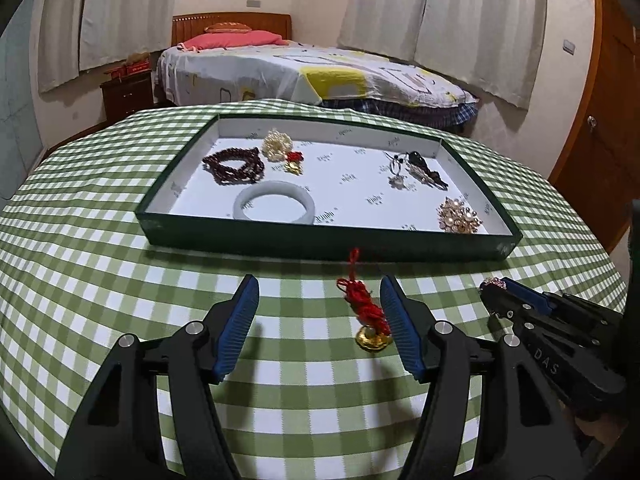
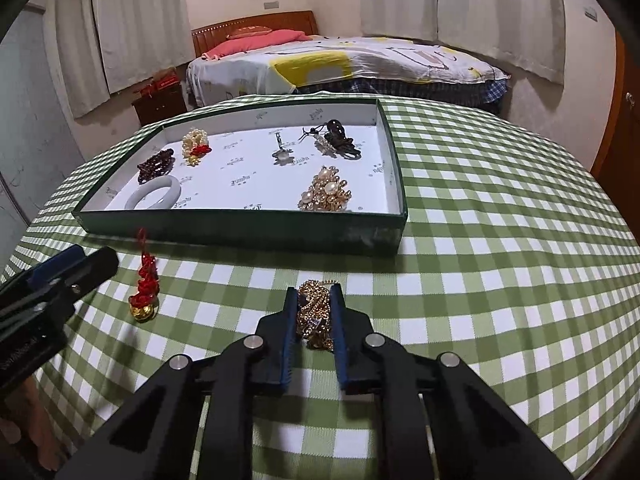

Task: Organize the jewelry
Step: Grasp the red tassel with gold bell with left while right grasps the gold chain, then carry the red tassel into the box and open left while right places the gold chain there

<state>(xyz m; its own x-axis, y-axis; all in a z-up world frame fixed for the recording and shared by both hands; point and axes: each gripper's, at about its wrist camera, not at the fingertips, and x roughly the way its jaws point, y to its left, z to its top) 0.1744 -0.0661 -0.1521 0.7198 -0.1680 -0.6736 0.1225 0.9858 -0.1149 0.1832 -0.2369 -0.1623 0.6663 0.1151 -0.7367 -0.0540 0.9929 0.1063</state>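
A green tray with a white floor holds a dark red bead bracelet, a white bangle, a pearl piece, a gold brooch and dark trinkets. A red knotted charm with a gold ingot lies on the checked cloth, just inside the right finger of my open left gripper. My right gripper is shut on a gold chain piece just above the cloth. The tray and charm show in the right wrist view too.
The round table has a green and white checked cloth. My right gripper enters the left wrist view from the right. A bed and a wooden door stand beyond the table.
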